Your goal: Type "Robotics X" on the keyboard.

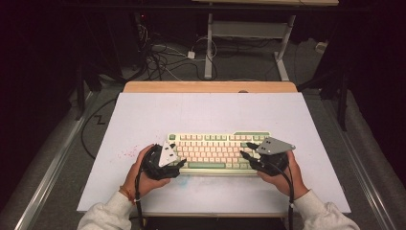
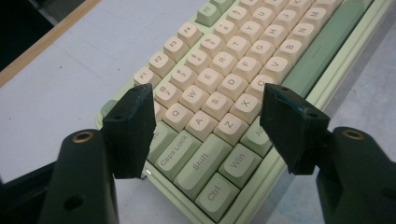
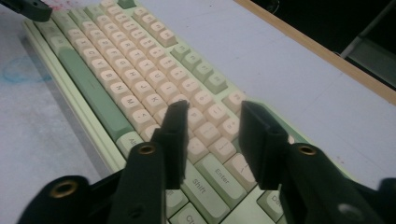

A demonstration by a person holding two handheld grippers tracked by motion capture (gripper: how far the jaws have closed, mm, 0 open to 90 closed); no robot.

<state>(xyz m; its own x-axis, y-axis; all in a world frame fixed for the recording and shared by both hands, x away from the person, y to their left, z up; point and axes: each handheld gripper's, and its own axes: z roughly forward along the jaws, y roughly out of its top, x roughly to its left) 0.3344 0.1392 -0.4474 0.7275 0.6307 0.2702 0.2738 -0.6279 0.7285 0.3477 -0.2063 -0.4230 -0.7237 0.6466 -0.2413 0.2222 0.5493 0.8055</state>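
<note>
Fingers [image 2: 130,130] of my left gripper [image 2: 208,128] stand spread wide, pinching nothing, over the near-left corner of the keyboard [image 1: 215,153], which lies at the near middle of the white table [image 1: 143,115]. My right gripper [image 3: 212,140] has its jaws parted more narrowly, also empty, above the keys at the keyboard's right end around the Enter key [image 3: 223,176].

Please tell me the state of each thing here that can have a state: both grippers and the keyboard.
Left gripper: open, above the keyboard's left end, holding nothing.
Right gripper: open, above the right end, holding nothing.
Keyboard: flat on the table, keys up.
</note>
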